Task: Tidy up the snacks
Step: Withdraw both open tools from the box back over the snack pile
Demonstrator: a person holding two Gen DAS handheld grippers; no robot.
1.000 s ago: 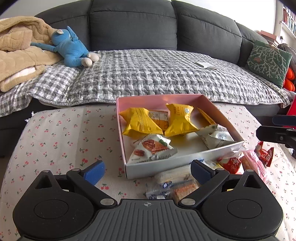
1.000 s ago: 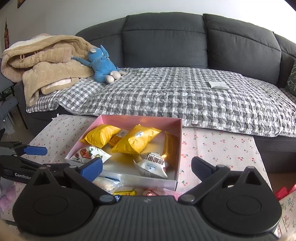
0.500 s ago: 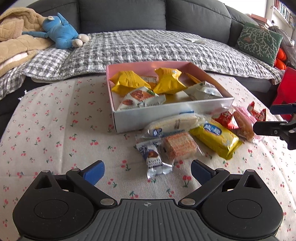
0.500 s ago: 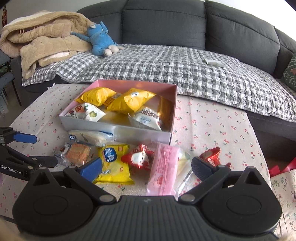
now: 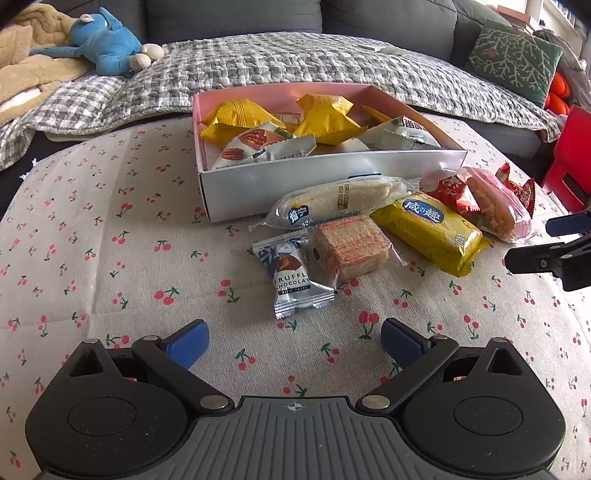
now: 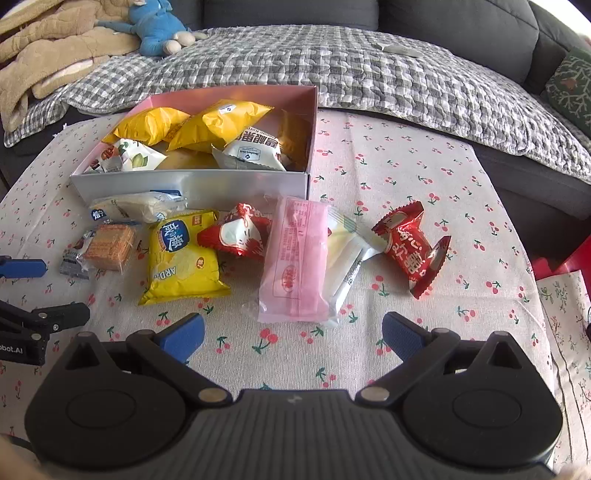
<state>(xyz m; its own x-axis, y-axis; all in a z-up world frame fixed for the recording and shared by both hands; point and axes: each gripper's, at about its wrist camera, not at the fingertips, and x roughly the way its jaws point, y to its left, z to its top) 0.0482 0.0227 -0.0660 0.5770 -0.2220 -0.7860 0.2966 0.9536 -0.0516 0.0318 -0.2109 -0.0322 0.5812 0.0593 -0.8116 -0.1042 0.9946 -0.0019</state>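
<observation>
Left gripper (image 5: 294, 341): fingers spread wide and empty, above the cherry-print worktop (image 5: 92, 258), short of the loose packets.
Right gripper (image 6: 291, 338): fingers spread wide too, holding nothing, just short of the pink packet (image 6: 295, 258).
Box (image 5: 332, 177): pink inside, white outside, stood on the worktop near the sofa (image 5: 240, 14); it held two yellow packets (image 5: 236, 118), a nut packet (image 5: 258, 146) and a white packet (image 5: 402, 134).
Loose snacks: lay on the worktop in front of the box.
Nearest left gripper: truffle chocolate packet (image 5: 293, 277), touching a wafer packet (image 5: 351, 247).
Against the box wall: long white cake packet (image 5: 340, 201).
Middle: yellow cracker packet (image 6: 181, 254), beside a red packet (image 6: 236, 232).
Right side: pink packet overlapping a white-and-yellow packet (image 6: 347, 251); another red packet (image 6: 413, 247) lay apart.
Sofa: checked quilt (image 6: 332, 62), blue plush toy (image 6: 159, 29).
</observation>
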